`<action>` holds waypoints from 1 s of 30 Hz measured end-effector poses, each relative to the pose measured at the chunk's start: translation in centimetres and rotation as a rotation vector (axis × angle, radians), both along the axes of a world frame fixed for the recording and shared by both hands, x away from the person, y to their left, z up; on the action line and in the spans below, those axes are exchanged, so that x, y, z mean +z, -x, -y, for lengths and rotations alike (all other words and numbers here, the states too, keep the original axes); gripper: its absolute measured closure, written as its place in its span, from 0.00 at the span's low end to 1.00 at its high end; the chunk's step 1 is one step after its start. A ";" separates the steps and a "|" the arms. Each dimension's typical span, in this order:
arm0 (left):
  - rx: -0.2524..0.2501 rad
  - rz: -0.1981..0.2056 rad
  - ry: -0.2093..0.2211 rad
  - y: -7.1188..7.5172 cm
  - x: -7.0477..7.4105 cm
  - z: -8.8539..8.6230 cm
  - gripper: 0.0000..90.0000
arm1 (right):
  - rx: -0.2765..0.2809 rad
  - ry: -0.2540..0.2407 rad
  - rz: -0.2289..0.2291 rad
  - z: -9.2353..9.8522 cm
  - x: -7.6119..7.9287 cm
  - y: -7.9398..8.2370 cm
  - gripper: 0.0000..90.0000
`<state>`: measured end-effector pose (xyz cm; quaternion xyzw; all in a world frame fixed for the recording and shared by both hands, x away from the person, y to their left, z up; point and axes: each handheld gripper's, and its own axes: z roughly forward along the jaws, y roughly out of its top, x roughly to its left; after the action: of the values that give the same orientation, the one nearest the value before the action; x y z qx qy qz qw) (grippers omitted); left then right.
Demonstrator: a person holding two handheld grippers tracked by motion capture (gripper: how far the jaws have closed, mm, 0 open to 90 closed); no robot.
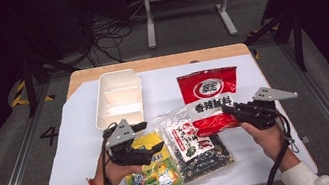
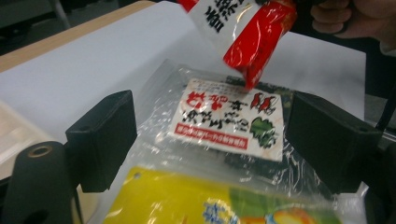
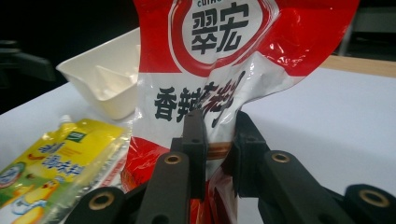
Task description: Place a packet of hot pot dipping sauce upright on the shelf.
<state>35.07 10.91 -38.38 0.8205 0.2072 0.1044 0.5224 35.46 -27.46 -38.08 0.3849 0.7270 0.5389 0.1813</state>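
Right gripper point(image 3: 217, 135) pinching red pouch point(image 1: 209, 96) at lower edge, long axis running away toward table's point(image 1: 274, 94) far side. Bin point(image 1: 118, 97) left of pouch, far-left of the gripper. Left gripper point(image 2: 210, 140) spread, empty, above clear bag point(image 2: 224, 121), nearer bin.

**Two hands, two claws above the tabletop**

The left hand point(image 1: 114, 168) grips the black left claw point(image 1: 152, 136), whose jaws stand wide apart with nothing pressed between them. The right hand point(image 1: 267, 137) carries the black right claw point(image 1: 226, 109), jaws pointing toward the other and clamped tight. White sleeves enter from the bottom edge.
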 end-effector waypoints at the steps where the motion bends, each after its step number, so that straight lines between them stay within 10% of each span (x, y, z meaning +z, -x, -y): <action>1: 0.000 -0.005 0.003 -0.2 0.1 0.5 0.20 | 0.014 0.001 0.005 -0.6 0.0 0.1 0.87; 17: -0.028 -0.069 0.091 -2.7 -0.1 1.8 0.29 | 0.187 0.004 0.058 -7.6 -0.6 0.7 0.87; 30: -0.003 -0.002 0.074 -3.0 0.1 1.4 0.98 | 0.202 0.024 0.078 -10.0 -0.7 0.7 0.87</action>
<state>38.10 9.49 -38.25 0.8009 0.2104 0.0950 0.5525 34.71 -17.49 -38.76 0.2860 0.7610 0.5601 0.1590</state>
